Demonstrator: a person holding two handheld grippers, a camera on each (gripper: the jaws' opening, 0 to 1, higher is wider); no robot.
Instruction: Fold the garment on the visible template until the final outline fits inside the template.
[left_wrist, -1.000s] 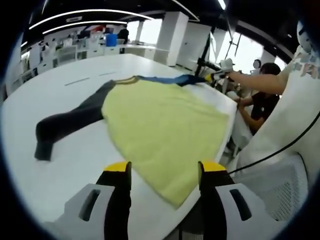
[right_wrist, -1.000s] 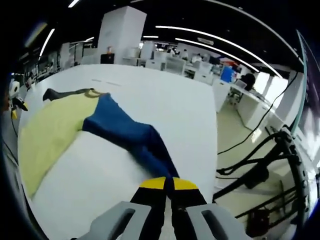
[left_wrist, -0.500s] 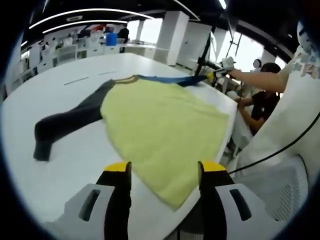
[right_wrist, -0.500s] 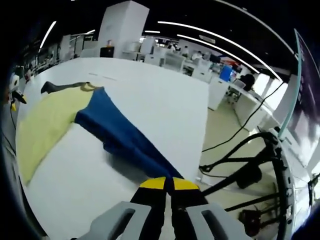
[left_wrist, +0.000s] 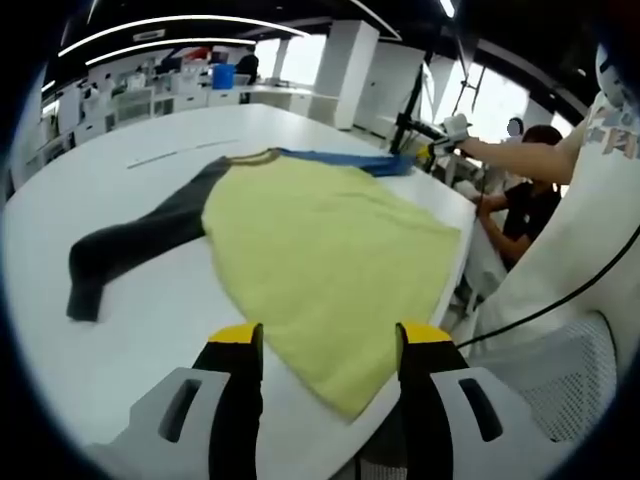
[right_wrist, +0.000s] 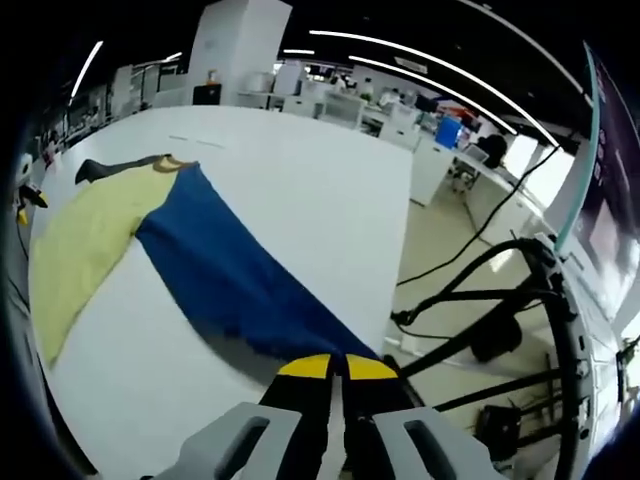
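Note:
A garment lies spread on the white table (left_wrist: 130, 320): a pale yellow body (left_wrist: 330, 260), a dark grey sleeve (left_wrist: 140, 240) reaching left, and a blue sleeve (left_wrist: 345, 157) stretched out at the far side. My left gripper (left_wrist: 325, 345) stands open above the near hem of the yellow body, holding nothing. In the right gripper view the blue sleeve (right_wrist: 230, 275) runs taut from the yellow body (right_wrist: 80, 245) down to my right gripper (right_wrist: 335, 365), which is shut on the sleeve's cuff. That gripper (left_wrist: 432, 150) also appears at the far table edge in the left gripper view.
A person (left_wrist: 520, 215) sits beyond the table's right edge. A white chair back (left_wrist: 560, 370) stands close by on the right. A black stand with cables (right_wrist: 500, 320) sits on the floor off the table's edge (right_wrist: 395, 260). Desks line the background.
My right gripper has pulled the blue sleeve outward, so it now lies longer and straighter across the table. The left gripper has stayed put and open.

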